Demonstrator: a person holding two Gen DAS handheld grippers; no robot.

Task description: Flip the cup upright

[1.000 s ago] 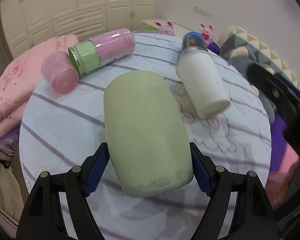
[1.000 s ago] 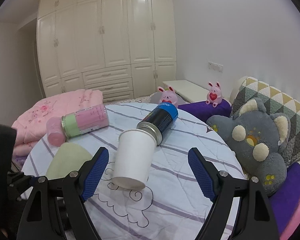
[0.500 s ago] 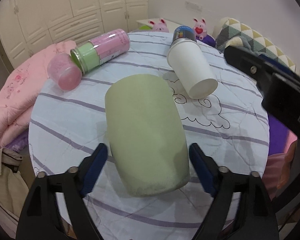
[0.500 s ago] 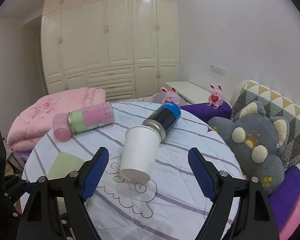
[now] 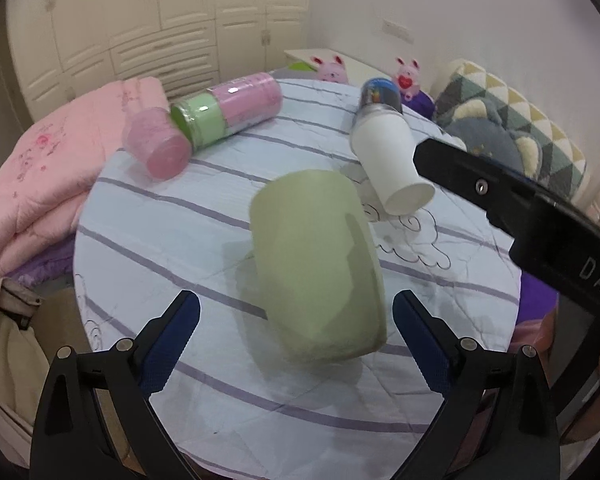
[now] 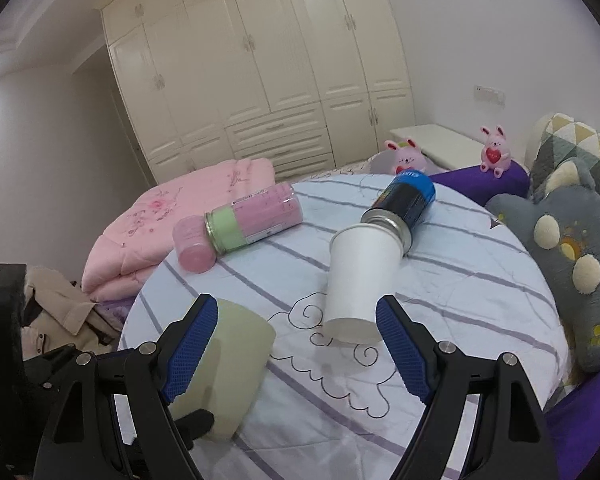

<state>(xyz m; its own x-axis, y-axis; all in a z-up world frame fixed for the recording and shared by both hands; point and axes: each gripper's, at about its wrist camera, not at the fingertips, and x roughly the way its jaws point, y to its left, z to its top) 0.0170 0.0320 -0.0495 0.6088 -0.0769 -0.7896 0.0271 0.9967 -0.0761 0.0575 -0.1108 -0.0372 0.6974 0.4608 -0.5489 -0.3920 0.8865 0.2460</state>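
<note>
The green cup [image 5: 316,264] lies sideways, base away, between the wide-open, empty left gripper [image 5: 296,340].

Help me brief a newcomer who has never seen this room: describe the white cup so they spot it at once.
On the round table with the striped cloth, look toward the middle, between the two grippers' views. The white cup lies on its side, its base touching the mouth of a dark blue can. It is the only plain white item; its neighbours are pale green or pink.

On the surface [image 6: 460,280] lie two cups, one green cup [image 5: 320,264] and one white paper cup [image 6: 360,276]; one pink bottle [image 6: 256,216]; one pink lid [image 6: 192,250]; one blue can [image 6: 404,204]. Beyond its far edge, two pink bunnies [image 6: 494,152].
</note>
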